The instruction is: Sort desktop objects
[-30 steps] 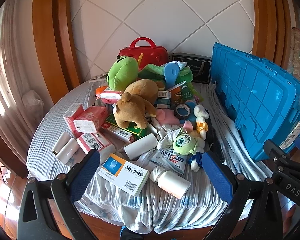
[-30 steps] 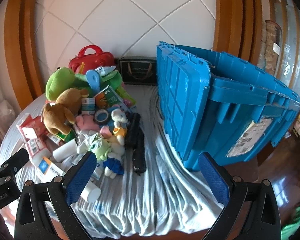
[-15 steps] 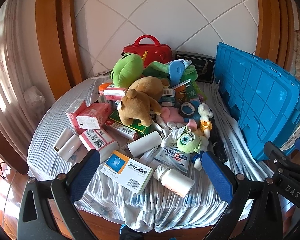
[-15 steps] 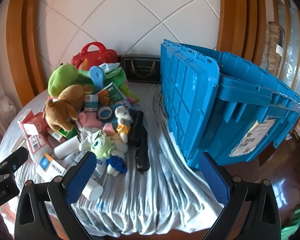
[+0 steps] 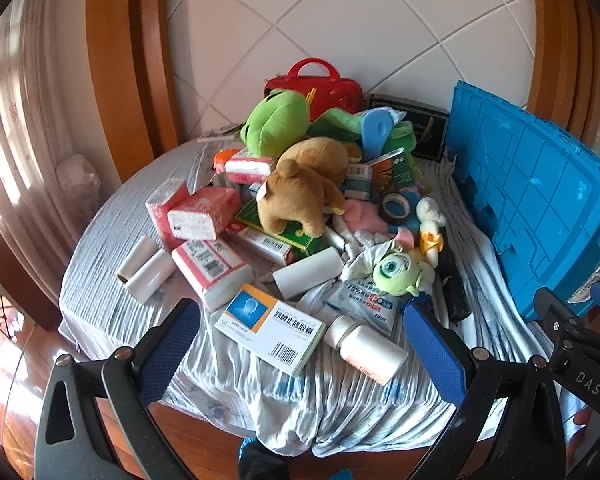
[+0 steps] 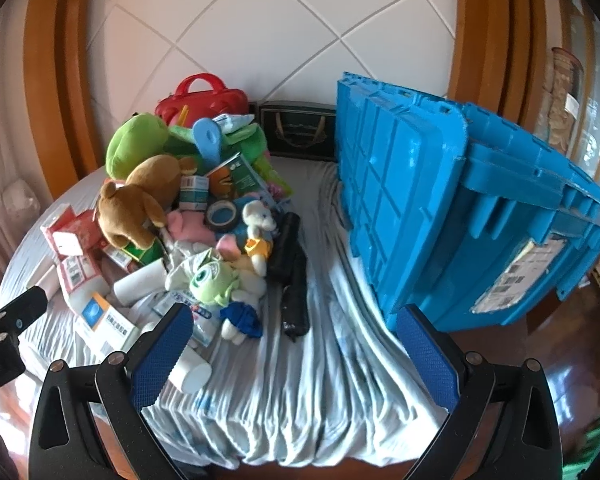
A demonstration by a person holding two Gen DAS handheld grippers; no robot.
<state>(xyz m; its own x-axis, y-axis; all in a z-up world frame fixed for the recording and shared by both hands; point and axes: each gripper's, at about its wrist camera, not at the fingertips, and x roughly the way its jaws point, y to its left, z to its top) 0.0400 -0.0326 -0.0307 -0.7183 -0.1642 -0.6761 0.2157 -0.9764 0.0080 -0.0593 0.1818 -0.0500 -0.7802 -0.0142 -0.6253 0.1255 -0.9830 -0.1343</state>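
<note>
Medicine box (image 5: 270, 328) lies at counter's near edge between left gripper's (image 5: 300, 344) spread, empty jaws, long axis running right; right gripper (image 6: 294, 346) likewise agape.

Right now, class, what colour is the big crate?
Blue crate; right wrist view shows it best.

Bright daylight from the curtained window (image 5: 16, 120) at left frame edge. Glare on the wood floor (image 5: 4, 372), lower left. Strong fisheye bending, black vignette in corners. Centre sharp, slight softness toward edges.
</note>
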